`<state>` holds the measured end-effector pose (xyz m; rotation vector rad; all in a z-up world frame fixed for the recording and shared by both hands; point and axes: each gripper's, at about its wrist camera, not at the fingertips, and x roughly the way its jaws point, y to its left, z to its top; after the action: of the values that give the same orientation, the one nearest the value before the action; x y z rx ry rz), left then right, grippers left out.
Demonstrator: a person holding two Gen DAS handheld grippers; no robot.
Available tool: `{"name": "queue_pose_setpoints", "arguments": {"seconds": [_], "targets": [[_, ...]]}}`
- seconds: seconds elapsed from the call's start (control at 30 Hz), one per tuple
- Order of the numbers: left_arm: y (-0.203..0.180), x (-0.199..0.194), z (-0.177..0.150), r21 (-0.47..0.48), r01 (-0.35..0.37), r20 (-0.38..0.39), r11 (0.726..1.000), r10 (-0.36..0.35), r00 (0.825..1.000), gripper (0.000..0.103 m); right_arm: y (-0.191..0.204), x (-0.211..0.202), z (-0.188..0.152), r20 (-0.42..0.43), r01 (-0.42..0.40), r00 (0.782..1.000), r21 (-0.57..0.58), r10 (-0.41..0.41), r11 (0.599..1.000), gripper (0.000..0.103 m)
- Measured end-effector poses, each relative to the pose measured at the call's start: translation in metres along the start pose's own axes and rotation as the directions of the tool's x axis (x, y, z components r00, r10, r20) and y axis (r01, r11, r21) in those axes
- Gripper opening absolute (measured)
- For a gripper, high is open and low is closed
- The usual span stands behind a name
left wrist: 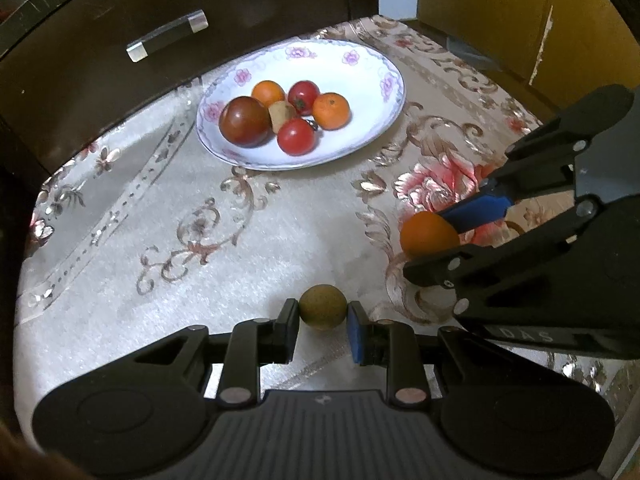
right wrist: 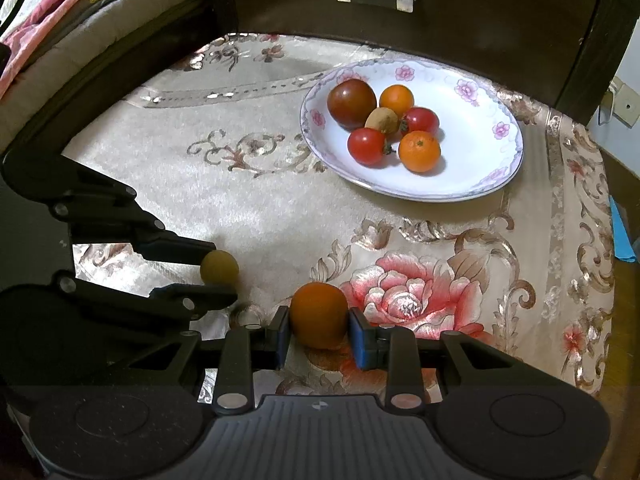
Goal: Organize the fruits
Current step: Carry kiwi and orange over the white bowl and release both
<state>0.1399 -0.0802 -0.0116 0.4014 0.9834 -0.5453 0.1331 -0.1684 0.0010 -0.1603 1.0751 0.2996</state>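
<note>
The left tool (left wrist: 323,314) is clamping a small round tan-brown fruit (left wrist: 323,307) between its two pads, one black and one blue, low over the floral embroidered cloth (left wrist: 240,208) covering the surface. Just to its right, the right tool (right wrist: 319,330) is gripping a round orange citrus fruit (right wrist: 318,315) between its blue pads, sitting over the large pink embroidered rose (right wrist: 412,296).

Across a wide bare stretch of cloth, the white shallow plate with a pink-flower rim (left wrist: 360,80) is lying near the far edge of the surface, close against the dark wooden drawer front (left wrist: 120,60) with its silver-ended handle (left wrist: 167,35). The plate is holding a cluster towards its left side: a large dark red-brown tomato (left wrist: 245,121), two small red tomatoes (left wrist: 296,136), two small oranges (left wrist: 331,111) and a tan fruit (left wrist: 281,115) in the middle, all touching or nearly so. The right half of the plate is showing bare white. The cloth is running out at the right, where a yellow cardboard box (left wrist: 500,12) is standing beyond the corner.
</note>
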Motion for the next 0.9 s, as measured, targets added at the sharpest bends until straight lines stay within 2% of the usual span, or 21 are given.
{"name": "queue_pose_setpoints", "arguments": {"seconds": [0.9], "targets": [[-0.002,-0.002,0.023,0.027,-0.049,0.055,0.998,0.047,0.997,0.034,-0.010,-0.016,0.008,0.068,0.024,0.997,0.038,-0.027,0.999,0.025]]}}
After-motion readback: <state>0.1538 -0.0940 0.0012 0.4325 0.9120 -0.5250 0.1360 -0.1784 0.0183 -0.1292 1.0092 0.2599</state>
